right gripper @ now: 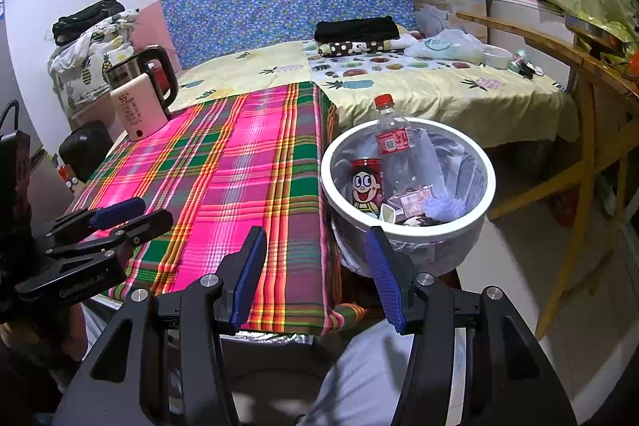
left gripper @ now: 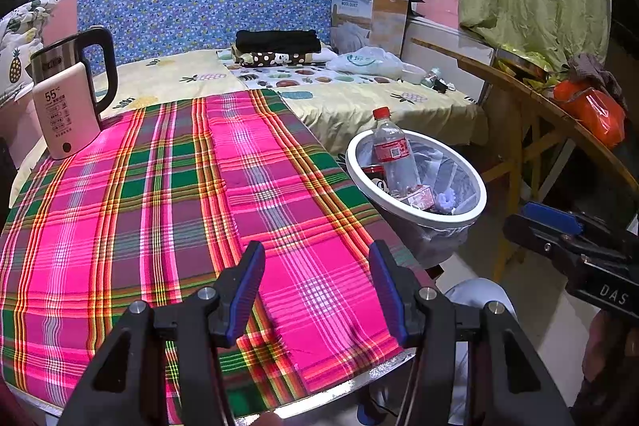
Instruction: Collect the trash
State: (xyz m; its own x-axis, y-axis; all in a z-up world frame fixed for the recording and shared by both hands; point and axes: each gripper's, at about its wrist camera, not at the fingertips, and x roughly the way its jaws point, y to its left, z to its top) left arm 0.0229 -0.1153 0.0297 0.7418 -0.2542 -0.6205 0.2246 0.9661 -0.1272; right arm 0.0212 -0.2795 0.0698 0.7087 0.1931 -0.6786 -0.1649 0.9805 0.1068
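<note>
— Both grippers first: the left gripper [left gripper: 315,286] hangs over the plaid tablecloth [left gripper: 159,206] with its jaws apart and nothing between them. The right gripper [right gripper: 315,274] also stands spread and empty, at the table's near edge just in front of the bin.

— And the trash?

— All in one white bin [right gripper: 489,182] with a plastic liner, standing just beside the table. I count one clear bottle [right gripper: 399,150] with a red cap, upright and poking above the rim, one red can [right gripper: 365,182] with a cartoon face, one small pink carton [right gripper: 415,200] and one pale purple crumpled wad [right gripper: 443,208].

— Anything left on the cloth?

— One kettle [left gripper: 66,98] at the far left corner.
</note>
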